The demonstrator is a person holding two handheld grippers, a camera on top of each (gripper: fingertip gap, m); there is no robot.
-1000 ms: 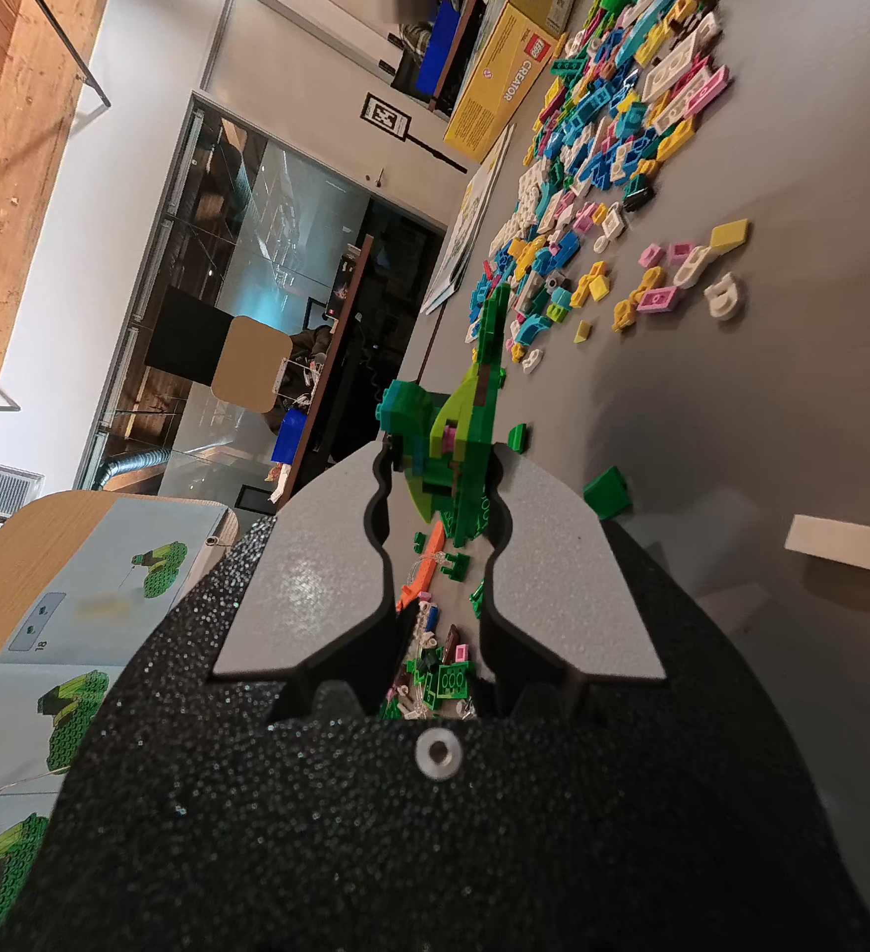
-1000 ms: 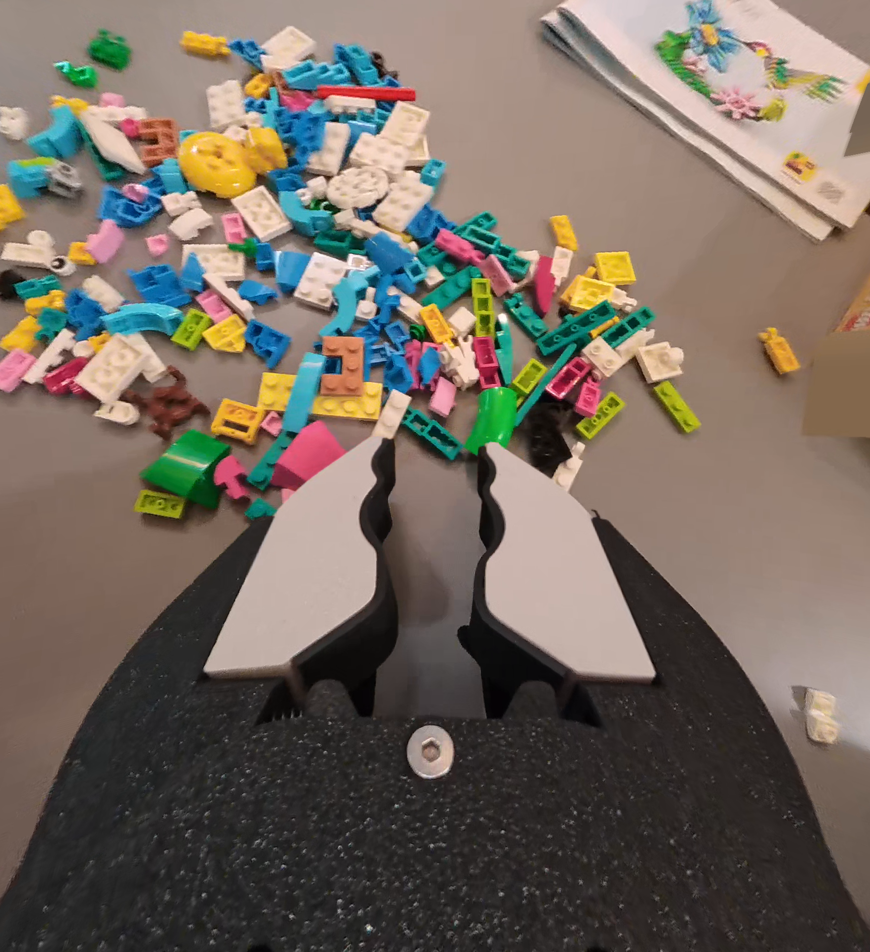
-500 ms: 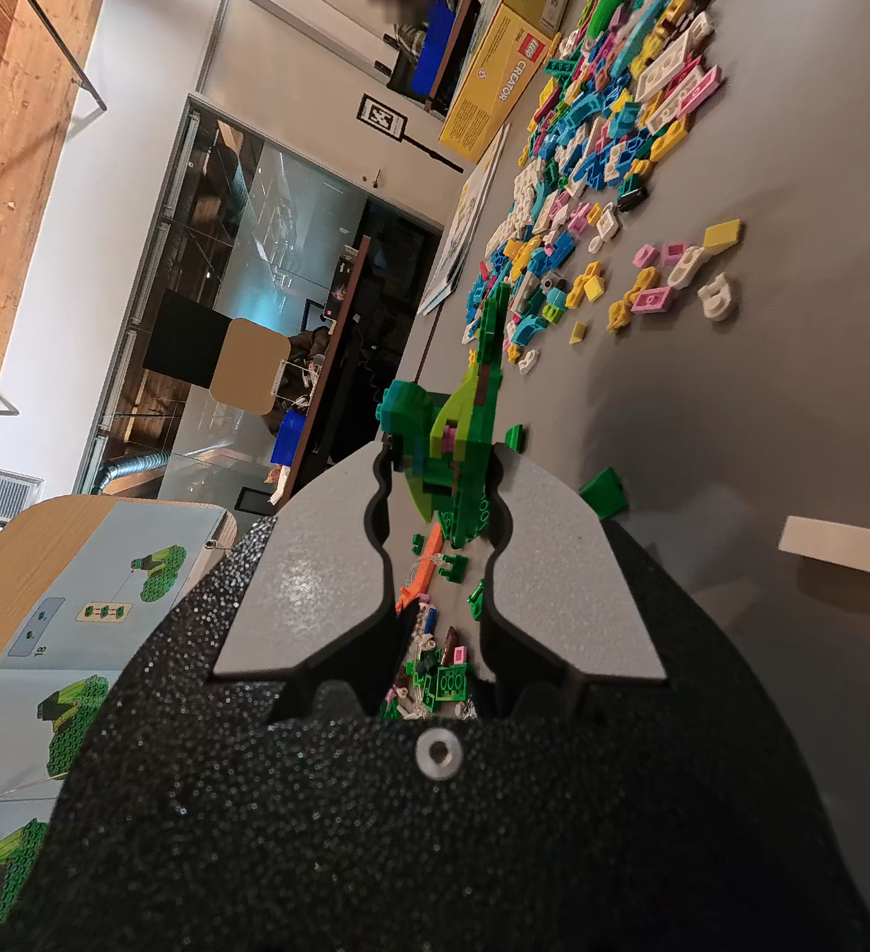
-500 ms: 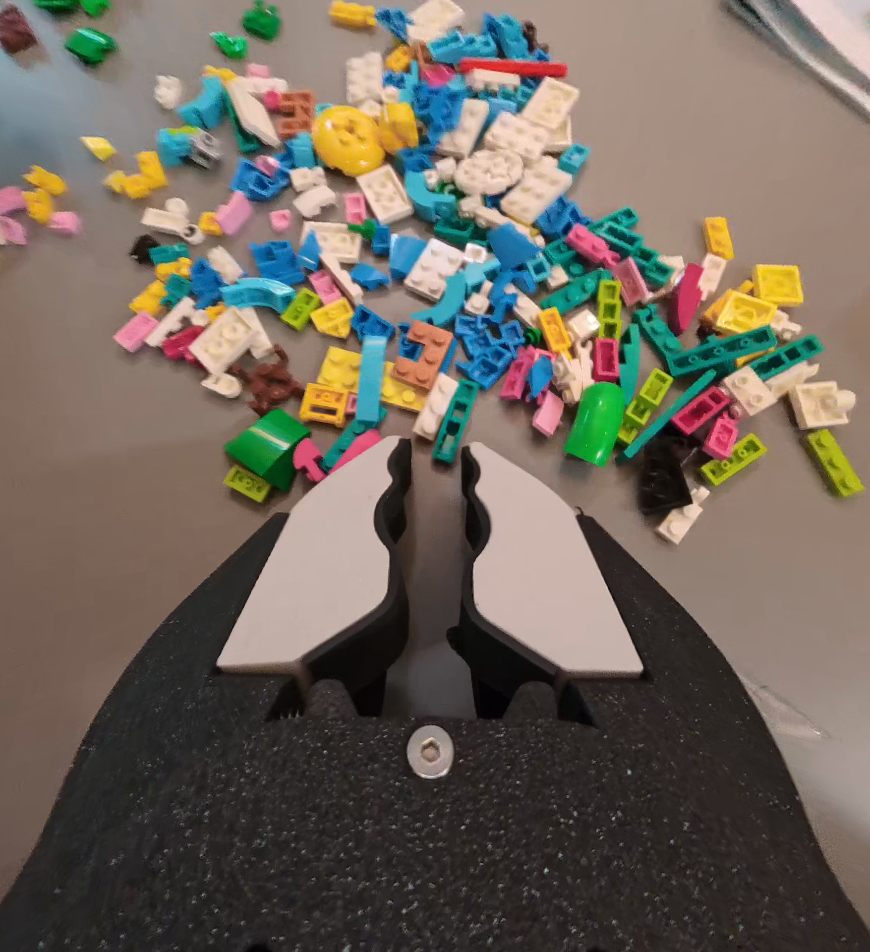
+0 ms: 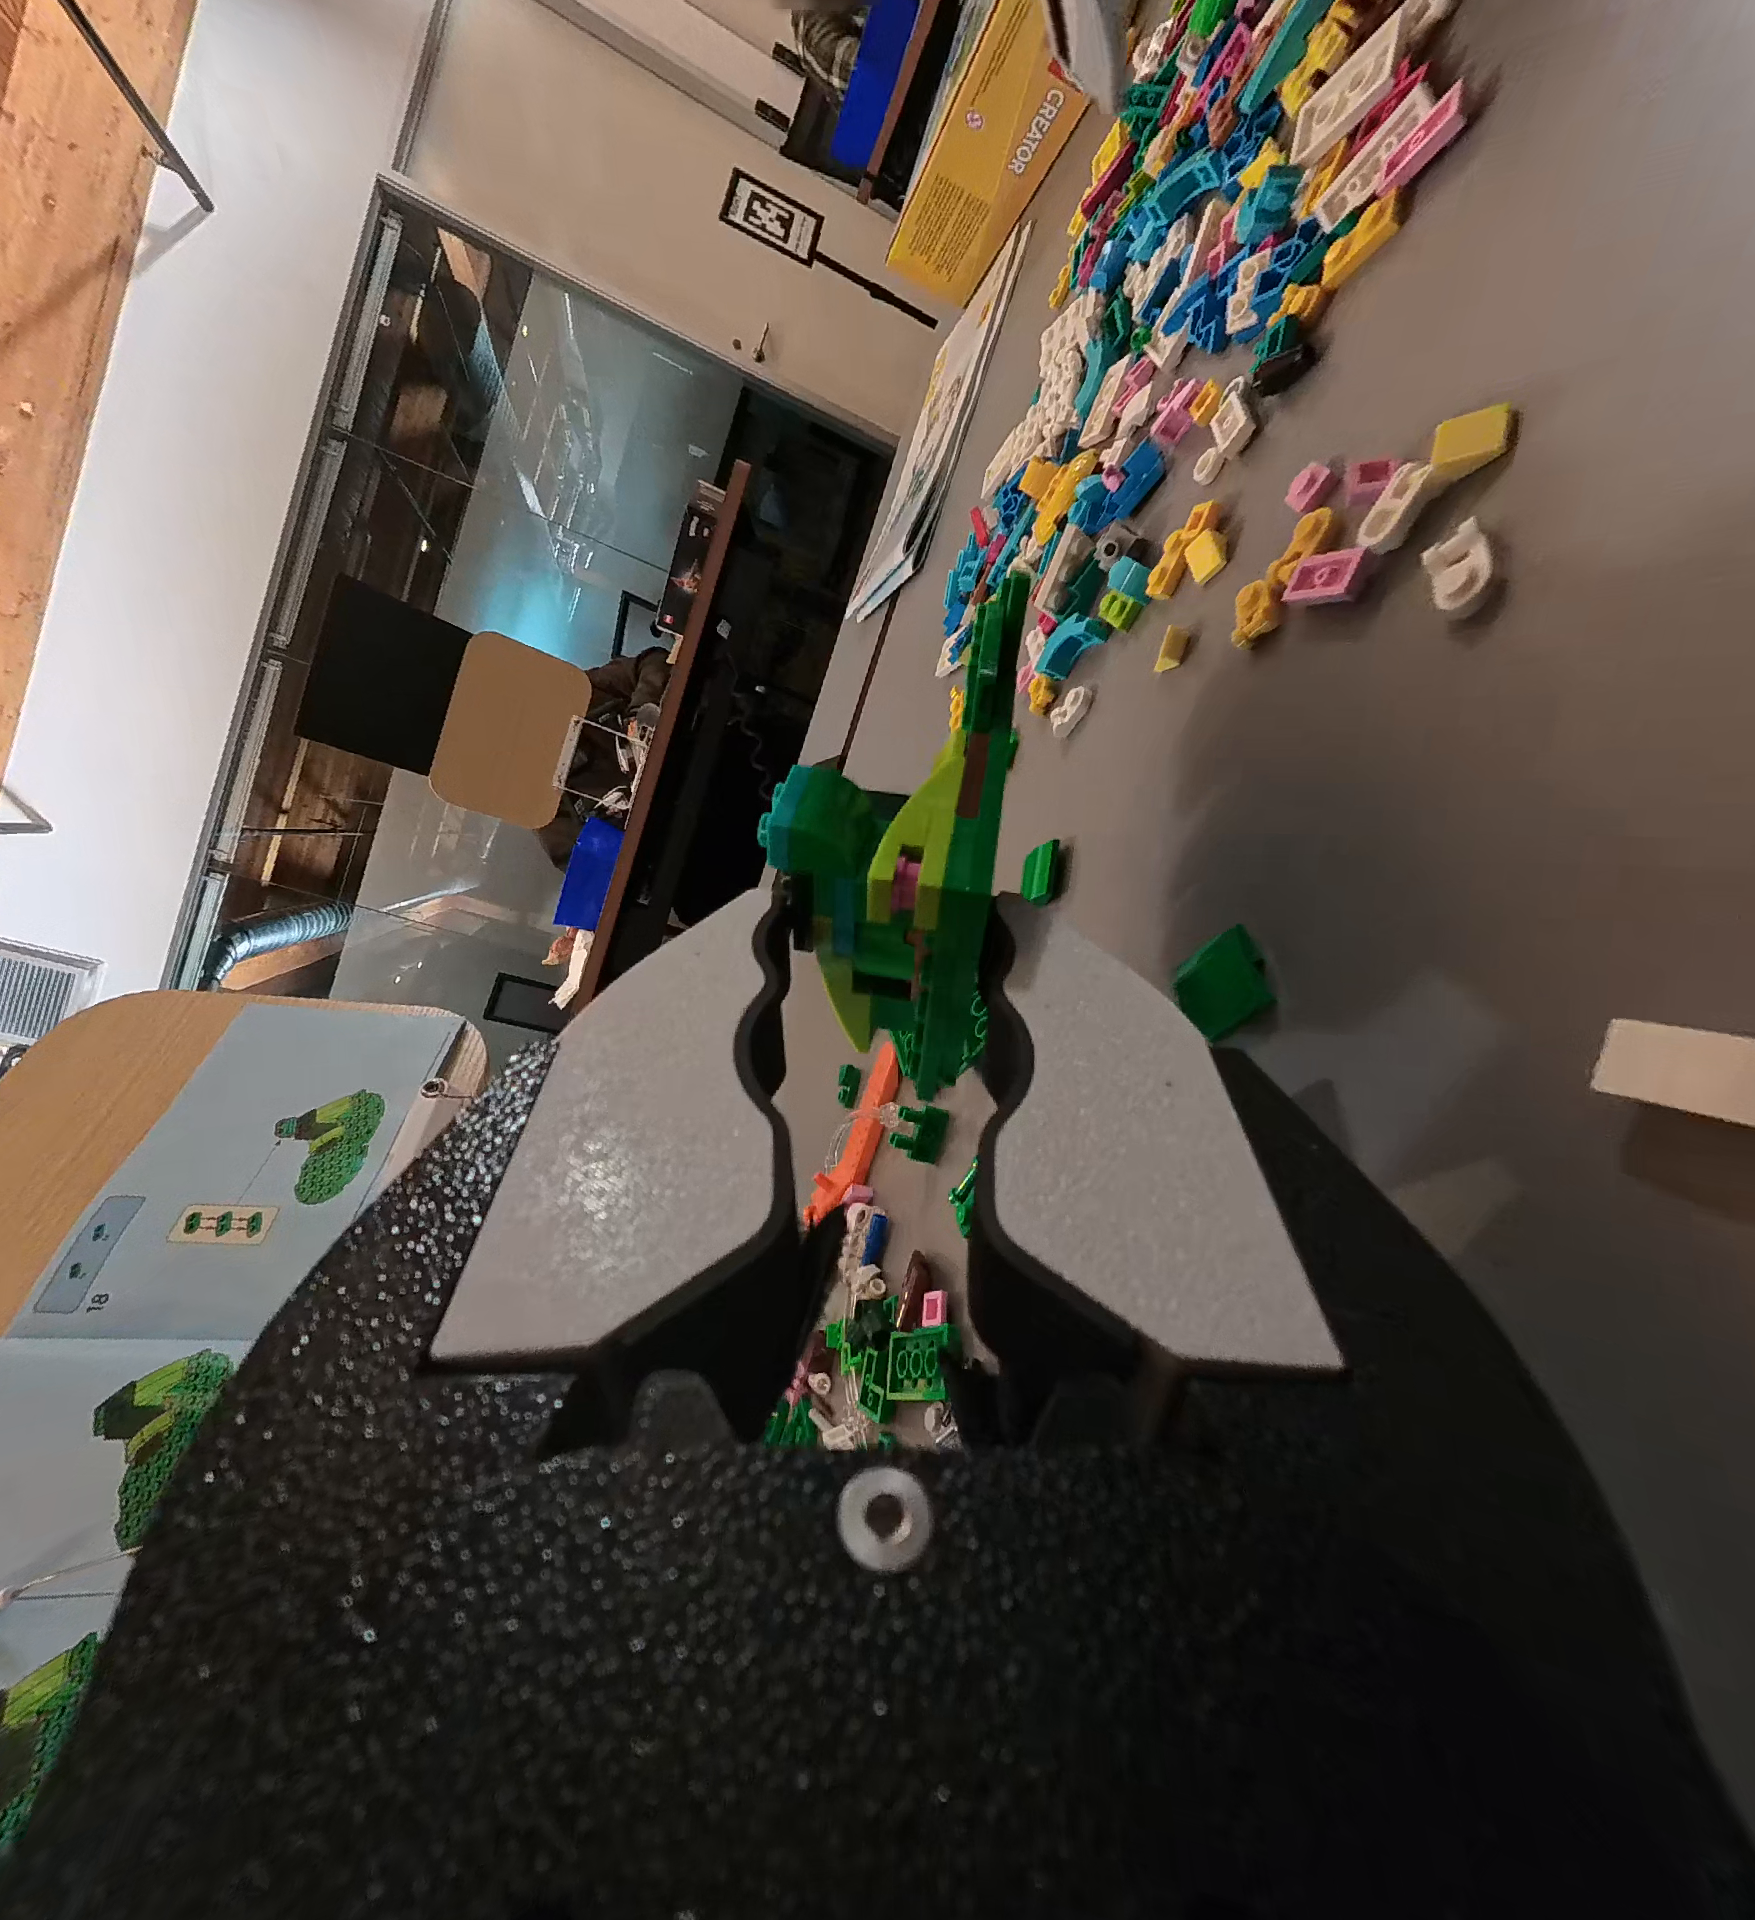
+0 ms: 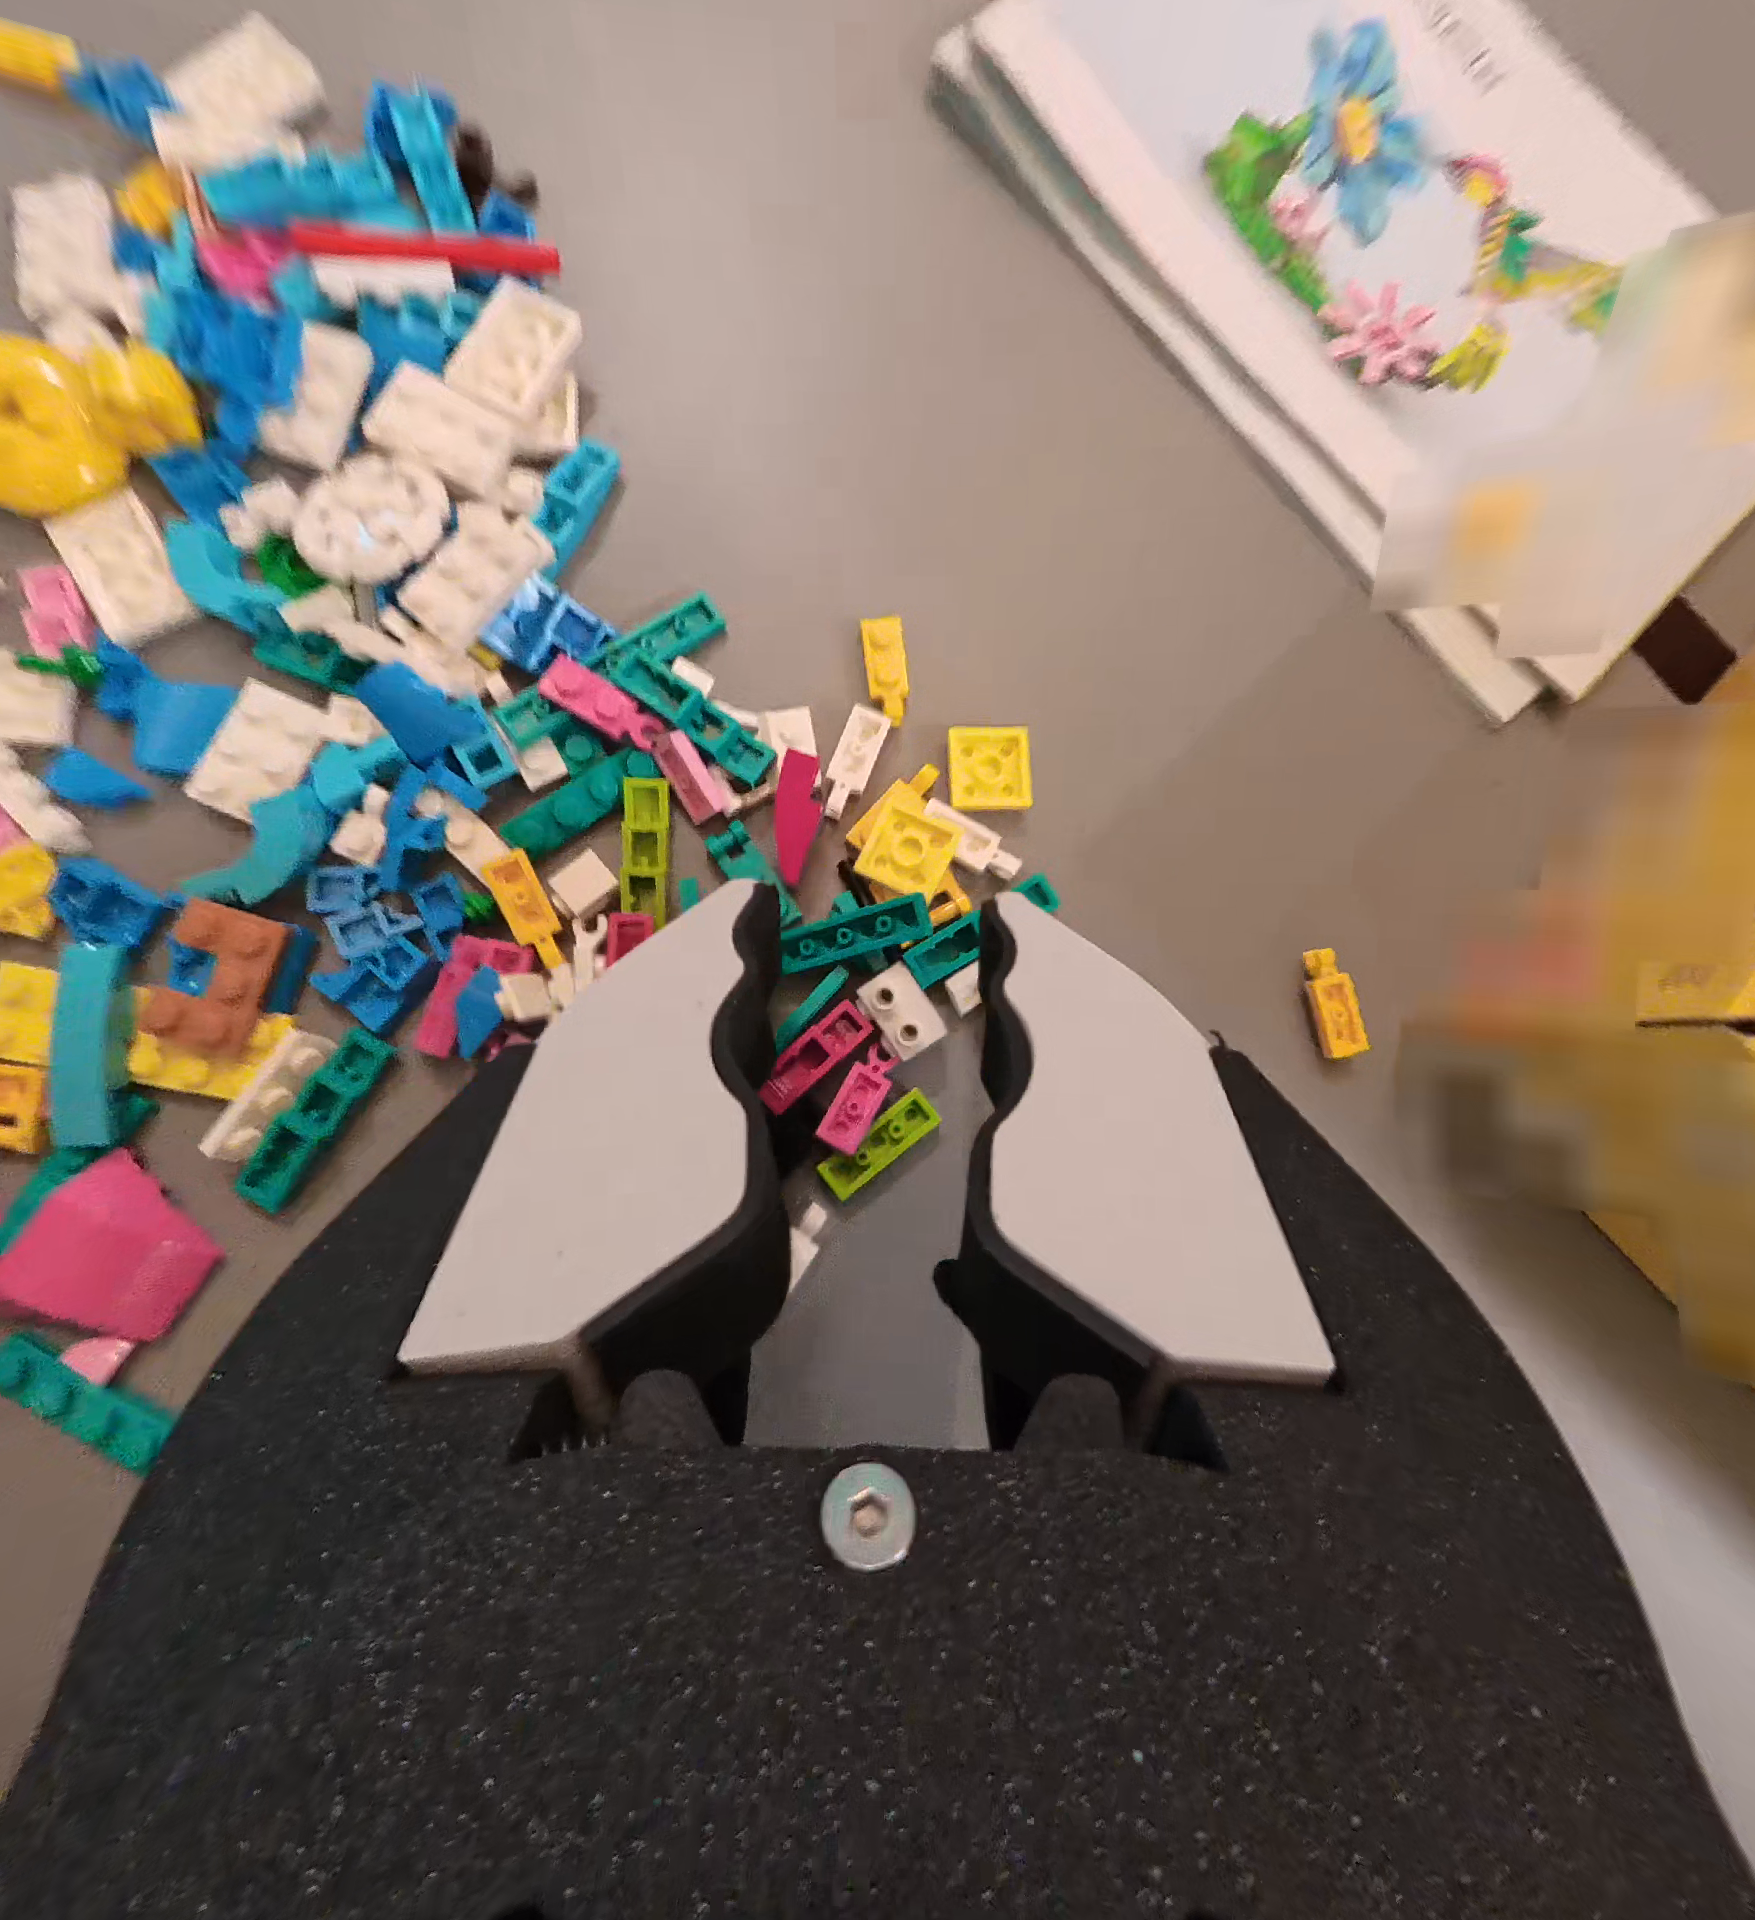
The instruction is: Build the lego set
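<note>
Left gripper (image 5: 888, 940) jaws clenched on the green lego build (image 5: 914, 914), steadying it. Right gripper (image 6: 878, 925) jaws released over the loose brick pile (image 6: 353, 665), likely seeking the next piece.

Bare grey table (image 6: 1112, 1403), seemingly, beside brick pile (image 6: 353, 727)

My left gripper (image 5: 888, 935) has its jaws closed on a green lego model (image 5: 914, 894), pinched near the tips. The grey bench (image 5: 1527, 935) runs tilted on the right. A spread of loose bricks (image 5: 1195, 343) lies far along it, with a yellow box (image 5: 987, 156) at the far end. Near right sit a green slope piece (image 5: 1223, 980) and a white block (image 5: 1714, 1091). An open instruction booklet (image 5: 177, 1226) lies on the left
</note>
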